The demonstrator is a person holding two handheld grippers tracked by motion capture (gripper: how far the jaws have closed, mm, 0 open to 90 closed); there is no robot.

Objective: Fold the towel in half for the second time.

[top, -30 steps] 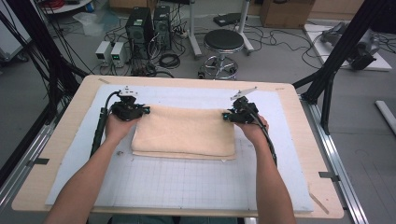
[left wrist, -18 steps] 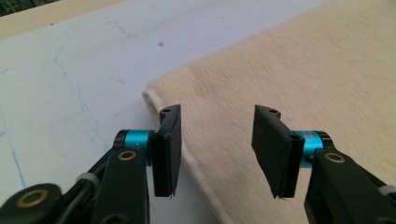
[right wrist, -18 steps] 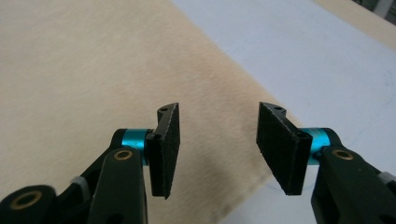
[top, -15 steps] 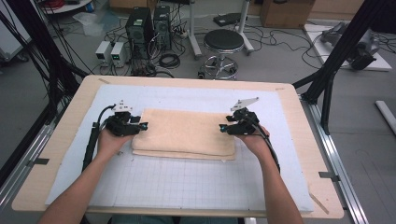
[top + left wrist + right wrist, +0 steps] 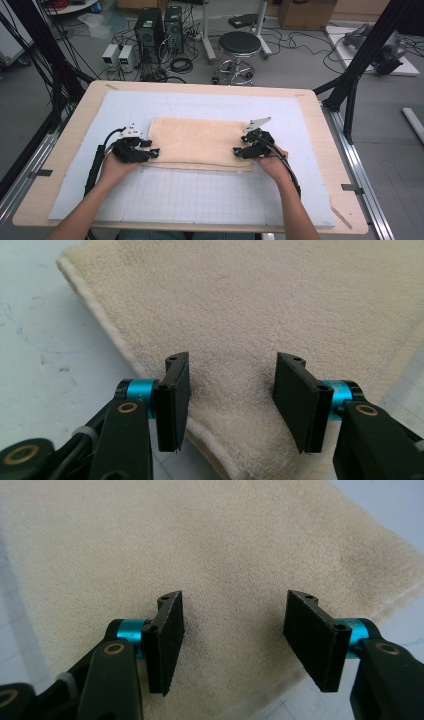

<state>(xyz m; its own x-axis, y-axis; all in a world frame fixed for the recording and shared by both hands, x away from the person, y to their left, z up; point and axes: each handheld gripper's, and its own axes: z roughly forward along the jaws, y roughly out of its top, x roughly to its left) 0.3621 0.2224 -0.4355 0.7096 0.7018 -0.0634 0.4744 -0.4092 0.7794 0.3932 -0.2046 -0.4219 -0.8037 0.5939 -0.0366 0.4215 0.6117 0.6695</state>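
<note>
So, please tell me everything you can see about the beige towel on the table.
The beige towel is soft terry cloth, folded into a flat rectangle with layered edges along its near side. It lies on the pale gridded mat that covers the wooden table. The left gripper and the right gripper sit at its two near corners; their jaws have just been opening and now stand apart over the cloth, pinching nothing.

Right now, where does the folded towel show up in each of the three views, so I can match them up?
High view: the towel lies mid-table on the white mat, between the left gripper and right gripper.
Left gripper view: the towel spreads from top to bottom right, under the open jaws.
Right gripper view: the towel covers most of the picture, under the open jaws.
Shared landmark: the white mat beside the towel's edges.
</note>
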